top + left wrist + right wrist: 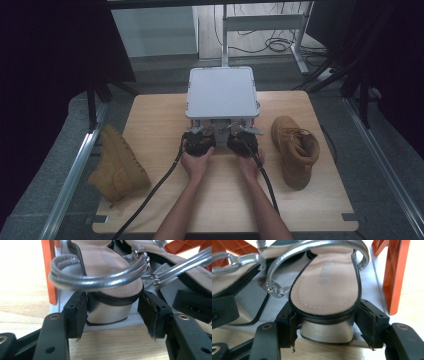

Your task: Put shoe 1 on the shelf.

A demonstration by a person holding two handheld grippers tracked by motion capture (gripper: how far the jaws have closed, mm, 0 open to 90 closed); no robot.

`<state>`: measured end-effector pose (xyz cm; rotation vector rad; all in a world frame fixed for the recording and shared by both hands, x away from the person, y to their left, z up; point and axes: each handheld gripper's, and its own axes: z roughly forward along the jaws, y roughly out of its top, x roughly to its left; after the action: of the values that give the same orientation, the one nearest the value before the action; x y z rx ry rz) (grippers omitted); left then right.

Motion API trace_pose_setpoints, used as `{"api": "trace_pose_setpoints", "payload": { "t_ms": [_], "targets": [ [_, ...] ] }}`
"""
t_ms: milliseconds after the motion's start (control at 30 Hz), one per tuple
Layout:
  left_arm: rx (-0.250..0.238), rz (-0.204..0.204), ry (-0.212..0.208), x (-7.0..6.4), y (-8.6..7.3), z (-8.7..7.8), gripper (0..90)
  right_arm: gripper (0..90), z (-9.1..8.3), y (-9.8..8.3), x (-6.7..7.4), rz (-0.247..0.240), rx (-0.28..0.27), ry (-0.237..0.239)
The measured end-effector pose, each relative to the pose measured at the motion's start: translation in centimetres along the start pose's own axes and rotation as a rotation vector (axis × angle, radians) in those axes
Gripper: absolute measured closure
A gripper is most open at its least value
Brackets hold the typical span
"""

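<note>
Black jaws of the left gripper (112, 315) flank a silver sandal heel (108, 311), its left pad touching, its right pad apart. At the right gripper (327, 323), jaws stand just clear of the other sandal's heel (325, 331). Both sandals sit in a grey box (221, 92) at table (150, 125) twelve o'clock; boots lie at three (295, 150) and nine (117, 165).

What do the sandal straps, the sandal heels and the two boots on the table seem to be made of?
The sandal straps look like silver metallic faux leather: smooth tubes with bright glints. The heels seem wrapped in brushed silver foil or metallic leather, judging by the soft streaked sheen. The insole looks like matte beige leather or imitation, with stitching along its edge. The boots appear to be tan suede or nubuck: dull, no shine.
</note>
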<state>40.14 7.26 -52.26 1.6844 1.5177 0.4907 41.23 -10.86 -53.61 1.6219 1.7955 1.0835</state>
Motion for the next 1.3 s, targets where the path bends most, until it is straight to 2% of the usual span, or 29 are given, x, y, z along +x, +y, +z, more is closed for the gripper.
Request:
{"api": "trace_pose_setpoints", "payload": {
  "t_ms": [67, 133, 267, 433, 533, 733, 967, 1033, 1100, 1200, 1300],
  "targets": [
    [-0.009, 0.043, 0.015, -0.1, -0.2, -0.4, 35.0, 36.8, 0.0, -0.1, -0.2, 0.024, 0.024, 0.021],
    [-0.008, 0.071, 0.006, -0.2, -0.4, -0.8, 31.2, 37.3, -0.4, -0.3, -0.6, 0.040, 0.011, 0.038],
    [-0.021, 0.121, -0.005, -0.5, -1.2, -1.7, 28.3, 36.8, -1.6, -0.8, -0.9, 0.024, -0.008, 0.052],
    [-0.046, 0.147, -0.033, -0.2, -1.8, -2.8, 28.0, 40.0, -3.4, -0.7, -1.8, 0.009, -0.043, 0.066],
    [-0.048, 0.130, -0.046, 0.4, -1.9, -3.5, 30.0, 42.2, -4.4, -0.6, -2.3, -0.005, -0.053, 0.077],
    [-0.065, 0.103, -0.035, 1.9, -2.0, -4.7, 37.6, 55.7, -5.8, -0.9, -3.0, -0.027, -0.056, 0.076],
    [-0.055, 0.056, -0.018, 3.7, -2.1, -4.9, 64.3, 79.7, -6.2, -1.0, -3.7, -0.034, -0.033, 0.056],
    [-0.048, 0.042, -0.028, 4.2, -2.1, -4.7, 71.2, 85.1, -6.1, -1.1, -3.9, -0.030, -0.021, 0.055],
    [-0.045, 0.031, -0.037, 4.5, -2.1, -4.5, 77.7, 88.6, -5.8, -1.2, -4.0, -0.023, -0.010, 0.061],
    [-0.061, 0.028, -0.041, 4.7, -2.0, -4.3, 84.9, 89.3, -5.4, -1.3, -4.1, -0.016, 0.000, 0.065],
    [-0.062, 0.016, -0.056, 4.9, -1.7, -4.1, 88.7, 89.4, -4.8, -1.4, -4.2, -0.006, 0.003, 0.061]
  ]
}}
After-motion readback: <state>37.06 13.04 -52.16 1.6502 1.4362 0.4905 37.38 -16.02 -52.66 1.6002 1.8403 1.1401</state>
